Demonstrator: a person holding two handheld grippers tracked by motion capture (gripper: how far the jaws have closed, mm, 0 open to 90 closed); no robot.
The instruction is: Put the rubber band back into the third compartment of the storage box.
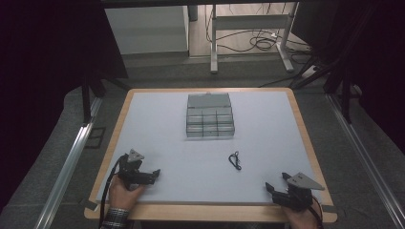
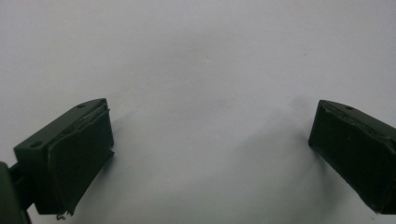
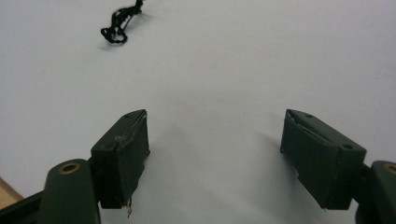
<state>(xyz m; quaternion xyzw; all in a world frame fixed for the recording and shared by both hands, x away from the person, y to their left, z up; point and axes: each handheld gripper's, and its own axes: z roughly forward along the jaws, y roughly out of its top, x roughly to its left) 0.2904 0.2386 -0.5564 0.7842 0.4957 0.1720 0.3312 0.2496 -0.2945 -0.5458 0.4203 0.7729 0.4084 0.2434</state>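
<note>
The table (image 1: 143,119) takes up the middle of my high view, a pale grey-white mat framed by a wooden edge. On it, in the upper centre of the frame, I have a clear plastic compartment box (image 1: 209,122) with its lid (image 1: 208,99) swung open toward the far side; the small compartments look empty to me, though the picture is too coarse there to be sure.

At the lower left of the frame the left gripper (image 1: 154,174) rests low over the mat in the person's left hand (image 1: 122,194), jaws pointing toward the right of the picture. In the left gripper view its jaws stand wide apart with bare mat between them, nothing held.

At the lower right the right gripper (image 1: 276,182) sits near the front edge of the table in the right hand (image 1: 305,218), jaws pointing toward the upper left. In the right gripper view I see its jaws spread wide as well, empty.

The smallest piece is the black cord (image 1: 234,160), a thin tangled loop lying on the mat just right of centre, below the box and well apart from both grippers. In the right gripper view the cord (image 3: 120,23) lies at the upper left, beyond the jaws.
</note>
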